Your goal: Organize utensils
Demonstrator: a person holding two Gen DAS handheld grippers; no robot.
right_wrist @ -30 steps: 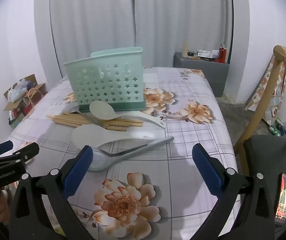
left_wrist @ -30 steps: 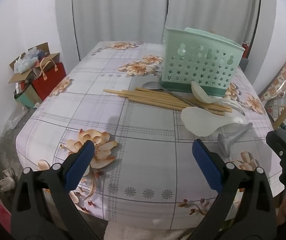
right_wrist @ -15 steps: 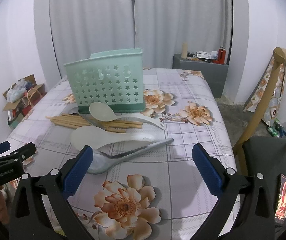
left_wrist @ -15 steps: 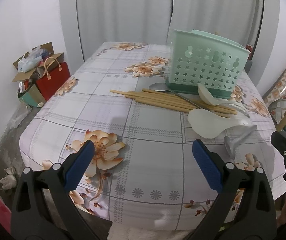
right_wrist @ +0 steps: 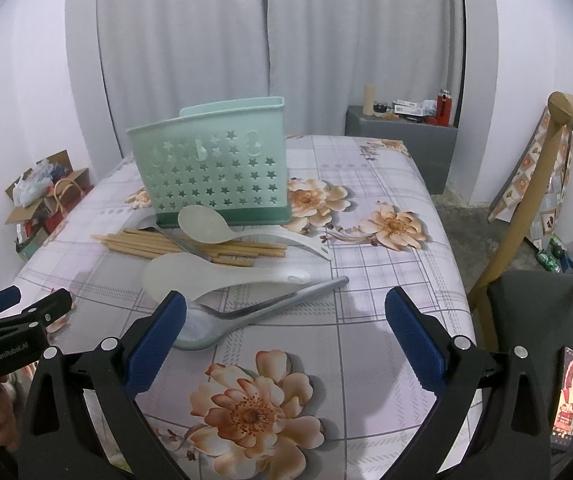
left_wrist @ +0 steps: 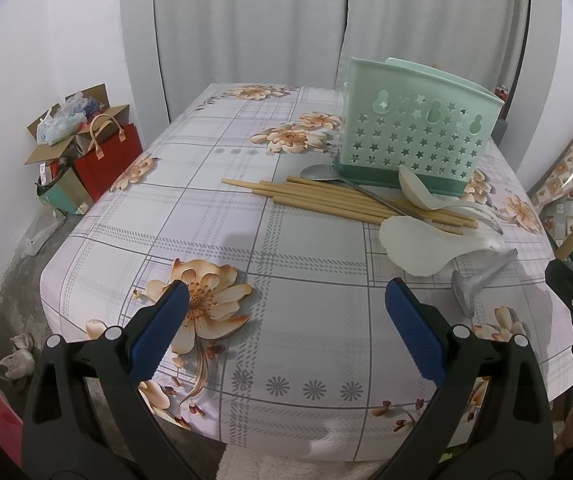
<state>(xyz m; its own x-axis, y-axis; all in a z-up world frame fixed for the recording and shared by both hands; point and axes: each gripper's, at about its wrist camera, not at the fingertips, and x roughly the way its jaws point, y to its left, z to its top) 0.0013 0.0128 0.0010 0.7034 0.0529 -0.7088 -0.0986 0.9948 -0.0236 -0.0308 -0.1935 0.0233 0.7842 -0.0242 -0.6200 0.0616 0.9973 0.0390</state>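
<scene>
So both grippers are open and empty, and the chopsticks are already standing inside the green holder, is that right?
Not quite. Both the left gripper and the right gripper are open and empty, but the chopsticks lie flat on the tablecloth in front of the green holder, under the spoons. The right wrist view shows this plainly.

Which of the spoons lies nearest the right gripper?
The grey metal ladle, its bowl just ahead of the right gripper. The two white plastic spoons and the thin steel one lie farther back, toward the green basket.

I see white curtains [right_wrist: 270, 40] behind the floral-clothed table [right_wrist: 386, 280], a wooden chair [right_wrist: 534, 208] right, boxes [left_wrist: 70, 136] on the floor left.
</scene>
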